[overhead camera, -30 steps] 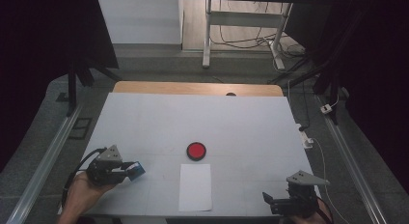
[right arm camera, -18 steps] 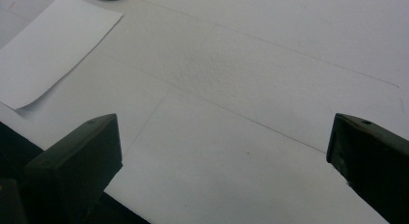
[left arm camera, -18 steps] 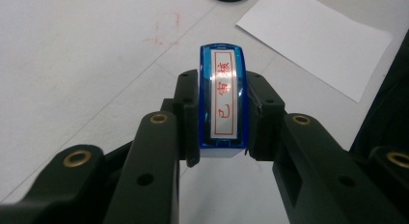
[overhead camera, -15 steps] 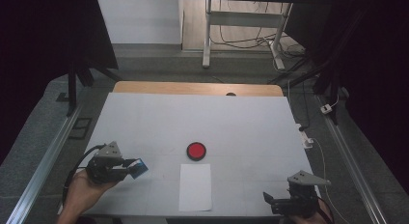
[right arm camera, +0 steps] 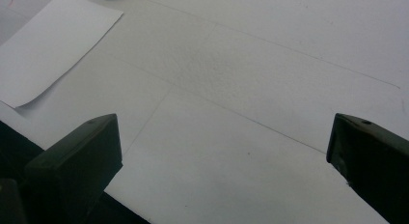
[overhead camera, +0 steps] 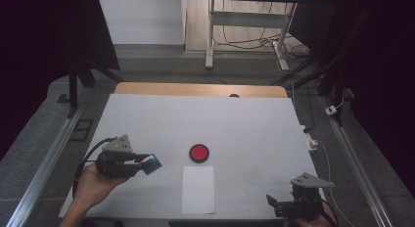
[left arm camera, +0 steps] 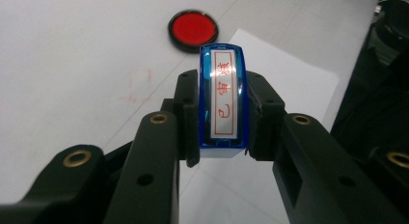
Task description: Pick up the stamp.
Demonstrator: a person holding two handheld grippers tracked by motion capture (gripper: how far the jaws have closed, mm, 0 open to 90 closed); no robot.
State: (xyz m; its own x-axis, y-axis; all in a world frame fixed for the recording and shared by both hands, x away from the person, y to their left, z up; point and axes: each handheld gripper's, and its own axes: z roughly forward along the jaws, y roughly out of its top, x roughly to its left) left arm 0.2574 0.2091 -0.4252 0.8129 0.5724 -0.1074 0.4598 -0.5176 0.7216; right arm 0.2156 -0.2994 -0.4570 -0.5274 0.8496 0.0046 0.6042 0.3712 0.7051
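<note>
My left gripper [overhead camera: 147, 163] is shut on a blue rectangular stamp [overhead camera: 152, 164], held above the table's left front part. In the left gripper view the stamp [left arm camera: 223, 101] sits upright between the jaws, its label printed with red characters. A round red ink pad [overhead camera: 199, 152] in a black case lies at the table's middle, and a white paper sheet [overhead camera: 198, 189] lies just in front of it. The ink pad [left arm camera: 193, 30] and paper [left arm camera: 284, 79] lie beyond the stamp. My right gripper [overhead camera: 274, 203] rests open at the front right edge, nothing between its jaws [right arm camera: 222, 151].
The white table [overhead camera: 205, 119] has a wooden strip along its far edge. Metal rails run down both sides. A white plug and cable [overhead camera: 311, 139] lie at the right edge. Desk legs and cables stand on the floor beyond.
My left gripper has carried the stamp a short way right, toward the paper and ink pad. The right gripper has stayed put.
</note>
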